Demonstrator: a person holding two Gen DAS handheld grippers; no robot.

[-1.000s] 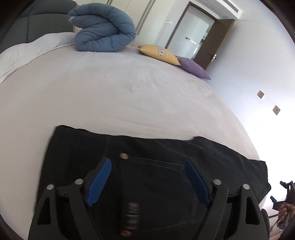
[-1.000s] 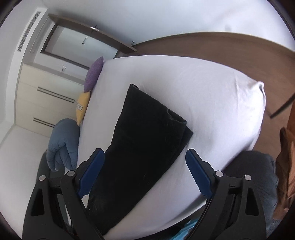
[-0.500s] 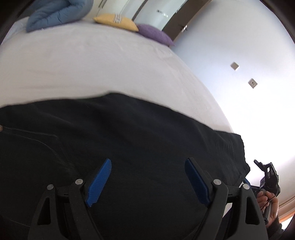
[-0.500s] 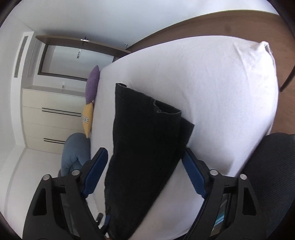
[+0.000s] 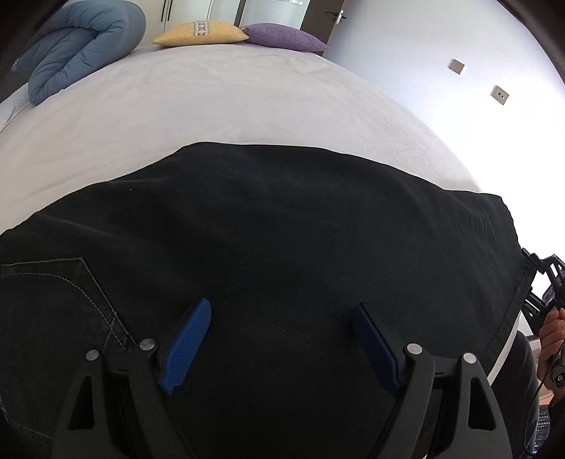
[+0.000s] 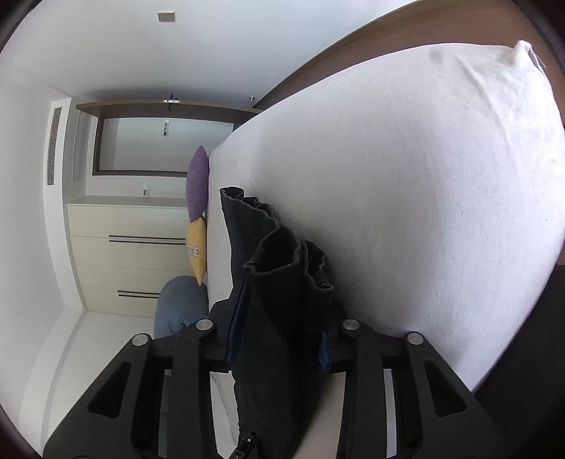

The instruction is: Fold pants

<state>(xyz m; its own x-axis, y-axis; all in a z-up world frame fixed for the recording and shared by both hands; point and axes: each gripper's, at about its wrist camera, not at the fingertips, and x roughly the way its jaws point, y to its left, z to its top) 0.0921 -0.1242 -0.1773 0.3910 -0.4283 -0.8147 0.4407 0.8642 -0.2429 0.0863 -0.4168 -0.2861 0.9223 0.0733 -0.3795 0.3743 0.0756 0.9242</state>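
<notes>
My right gripper [image 6: 279, 339] now clenched on pants [image 5: 282, 247] hem, previously spread; my left gripper [image 5: 282, 346] unchanged, released above pants.

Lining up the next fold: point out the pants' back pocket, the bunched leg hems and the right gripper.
back pocket [image 5: 46, 293]: left wrist view, on its stitched denim panel.
leg hems [image 6: 279, 250]: right wrist view, on the bunched cuff.
right gripper [image 6: 279, 339]: right wrist view, between the fingertips, clamped on the hems.

The big bed [image 5: 212, 102] has a pale sheet. Black pants [image 5: 282, 247] lie flat on its near side. At the far end sit a rolled blue blanket [image 5: 81, 42], a yellow pillow [image 5: 201, 32] and a purple pillow [image 5: 282, 37].
</notes>
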